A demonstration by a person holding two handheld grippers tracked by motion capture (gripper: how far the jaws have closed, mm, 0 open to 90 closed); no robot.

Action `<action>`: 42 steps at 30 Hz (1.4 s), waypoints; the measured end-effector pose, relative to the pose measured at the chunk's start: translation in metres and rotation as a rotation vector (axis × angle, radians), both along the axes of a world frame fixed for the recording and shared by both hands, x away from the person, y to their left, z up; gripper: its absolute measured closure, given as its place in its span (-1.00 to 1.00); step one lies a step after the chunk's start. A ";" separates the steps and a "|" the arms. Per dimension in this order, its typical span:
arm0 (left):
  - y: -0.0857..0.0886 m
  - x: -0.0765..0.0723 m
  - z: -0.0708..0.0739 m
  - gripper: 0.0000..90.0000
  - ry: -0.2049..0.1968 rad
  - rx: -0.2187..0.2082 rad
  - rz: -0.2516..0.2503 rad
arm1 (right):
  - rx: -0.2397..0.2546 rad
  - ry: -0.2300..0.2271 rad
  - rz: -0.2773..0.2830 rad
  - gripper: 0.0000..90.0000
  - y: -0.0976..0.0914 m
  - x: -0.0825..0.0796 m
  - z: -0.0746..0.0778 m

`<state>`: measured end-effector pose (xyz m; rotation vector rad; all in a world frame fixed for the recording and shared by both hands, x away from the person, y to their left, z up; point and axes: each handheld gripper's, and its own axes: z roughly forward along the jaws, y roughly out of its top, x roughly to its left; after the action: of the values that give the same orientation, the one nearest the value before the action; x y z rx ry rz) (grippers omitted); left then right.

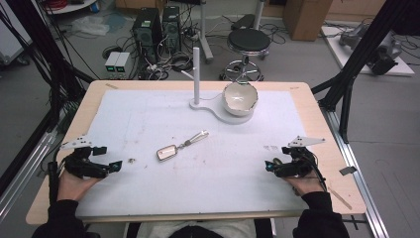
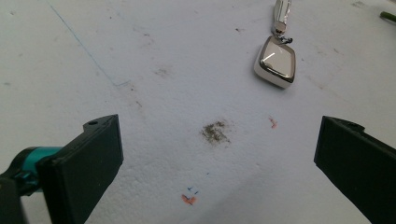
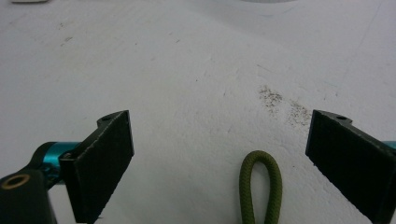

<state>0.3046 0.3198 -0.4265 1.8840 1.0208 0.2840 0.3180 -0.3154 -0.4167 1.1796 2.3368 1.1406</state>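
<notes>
A shiny silver key fob (image 1: pixel 166 152) with a metal clip (image 1: pixel 197 138) lies in the middle of the white sheet (image 1: pixel 148 114). My left gripper (image 1: pixel 115 166) rests low at the left, open, pointing toward the fob. In the left gripper view the fob (image 2: pixel 275 63) lies ahead and to the right of the wide-apart jaws of that gripper (image 2: pixel 215 158), with nothing between them. My right gripper (image 1: pixel 269 166) rests at the right, open. In the right gripper view an olive-green cord loop (image 3: pixel 261 186) lies on the sheet between the jaws of the right gripper (image 3: pixel 219 158), touching neither pad.
A white stand with an upright post (image 1: pixel 196 74) and a white bowl (image 1: pixel 239 97) sits at the back centre. A small speck of debris (image 1: pixel 131 160) lies near the left gripper. Black frame bars (image 1: pixel 346 84) flank the table; a stool (image 1: pixel 248 42) stands behind.
</notes>
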 end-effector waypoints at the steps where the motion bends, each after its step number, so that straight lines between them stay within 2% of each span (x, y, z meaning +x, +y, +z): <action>1: 0.000 0.000 0.000 -0.96 -0.004 -0.001 0.001 | 0.003 0.000 -0.004 -0.85 -0.001 0.000 0.000; 9: 0.000 -0.002 0.001 -0.96 -0.011 -0.017 -0.005 | 0.025 -0.011 -0.008 -0.85 -0.003 0.000 0.003; 13: 0.000 -0.002 0.001 -0.96 -0.011 -0.010 -0.006 | 0.035 -0.021 -0.010 -0.85 -0.002 0.000 0.006; 16: 0.000 -0.001 0.001 -0.96 -0.007 -0.003 -0.005 | 0.035 -0.011 -0.007 -0.85 -0.001 0.000 0.005; 29: 0.000 -0.001 0.000 -0.96 -0.002 0.002 -0.002 | -0.009 0.013 -0.014 -0.85 -0.001 -0.001 0.003; 37: 0.000 0.000 0.000 -0.96 -0.004 -0.003 0.004 | -0.035 0.034 -0.036 -0.85 -0.007 -0.005 0.002; 42: 0.000 0.001 0.000 -0.96 -0.001 -0.003 0.005 | -0.035 0.056 -0.049 -0.85 -0.015 -0.008 0.002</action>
<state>0.3054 0.3201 -0.4270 1.8783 1.0249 0.2860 0.3105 -0.3302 -0.4151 1.2653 2.3447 1.0595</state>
